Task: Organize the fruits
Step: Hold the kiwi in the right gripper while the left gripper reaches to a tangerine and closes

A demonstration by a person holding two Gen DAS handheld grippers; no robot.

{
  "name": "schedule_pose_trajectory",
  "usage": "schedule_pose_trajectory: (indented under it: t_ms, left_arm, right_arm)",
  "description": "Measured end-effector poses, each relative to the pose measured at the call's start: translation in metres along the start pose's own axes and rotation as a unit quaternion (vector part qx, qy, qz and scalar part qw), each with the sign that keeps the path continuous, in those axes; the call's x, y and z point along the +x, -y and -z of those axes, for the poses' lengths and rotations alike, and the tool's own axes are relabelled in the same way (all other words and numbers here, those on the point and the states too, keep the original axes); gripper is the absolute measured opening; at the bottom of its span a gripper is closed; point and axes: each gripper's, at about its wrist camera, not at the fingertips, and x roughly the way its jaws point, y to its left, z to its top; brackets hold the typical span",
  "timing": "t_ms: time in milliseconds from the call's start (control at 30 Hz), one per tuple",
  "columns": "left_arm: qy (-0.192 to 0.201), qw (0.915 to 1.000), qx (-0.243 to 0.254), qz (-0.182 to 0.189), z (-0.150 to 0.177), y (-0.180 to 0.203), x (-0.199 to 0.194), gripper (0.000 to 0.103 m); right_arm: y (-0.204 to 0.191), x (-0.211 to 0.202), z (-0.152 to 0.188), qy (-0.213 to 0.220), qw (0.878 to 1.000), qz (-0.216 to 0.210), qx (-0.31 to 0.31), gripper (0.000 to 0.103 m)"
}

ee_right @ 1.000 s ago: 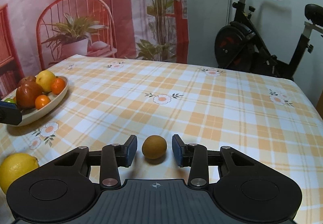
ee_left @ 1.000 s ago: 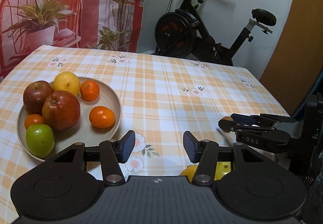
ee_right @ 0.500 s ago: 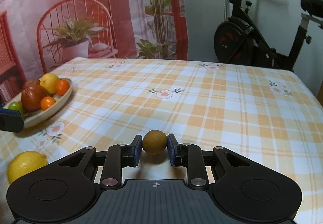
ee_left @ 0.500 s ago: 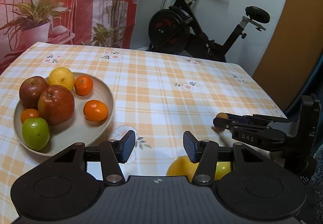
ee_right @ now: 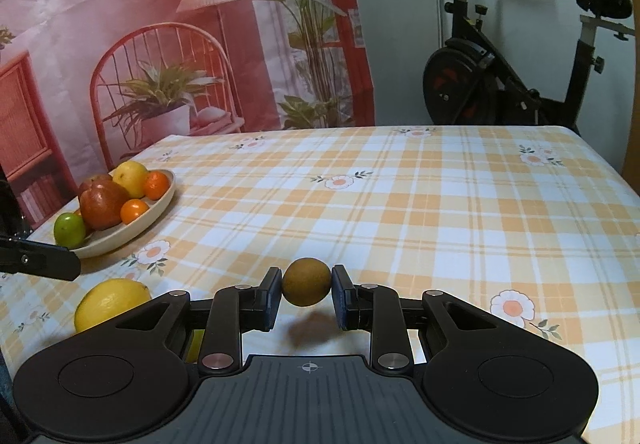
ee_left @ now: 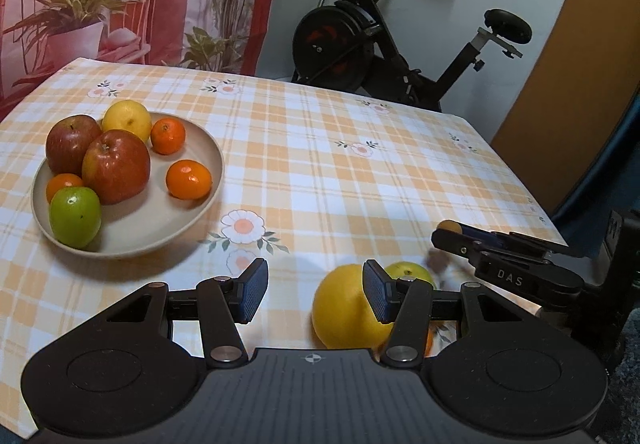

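The right gripper (ee_right: 307, 298) is clenched on a brown fruit (ee_right: 307, 282), lifted clear of the table (ee_right: 440, 203) with its shadow below. The left gripper (ee_left: 316, 292) stands released over bare cloth; its right finger (ee_left: 378, 296) partly covers a lemon (ee_left: 344, 312), which hides most of a green fruit (ee_left: 408, 270). Beyond it to the left, the plate (ee_left: 200, 203) holds apples, oranges and a lime.
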Motion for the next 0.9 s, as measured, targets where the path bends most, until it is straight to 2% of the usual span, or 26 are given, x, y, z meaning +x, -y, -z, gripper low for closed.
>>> schedule_pose_trajectory:
  t_ms: [333, 633, 900]
  left_arm:
    - [-0.007, 0.9997, 0.002, 0.022, 0.016, 0.012, -0.008, 0.055]
    - [-0.035, 0.998, 0.01, 0.052, 0.033, 0.029, -0.009, 0.055]
    - [-0.062, 0.9954, 0.032, 0.065, 0.043, 0.044, 0.007, 0.055]
  right_arm:
    - [-0.006, -0.023, 0.013, 0.006, 1.0, -0.007, 0.005, 0.024]
    - [-0.008, -0.036, 0.023, 0.012, 1.0, -0.014, 0.001, 0.025]
    - [-0.005, -0.039, 0.025, 0.02, 1.0, -0.011, 0.009, 0.024]
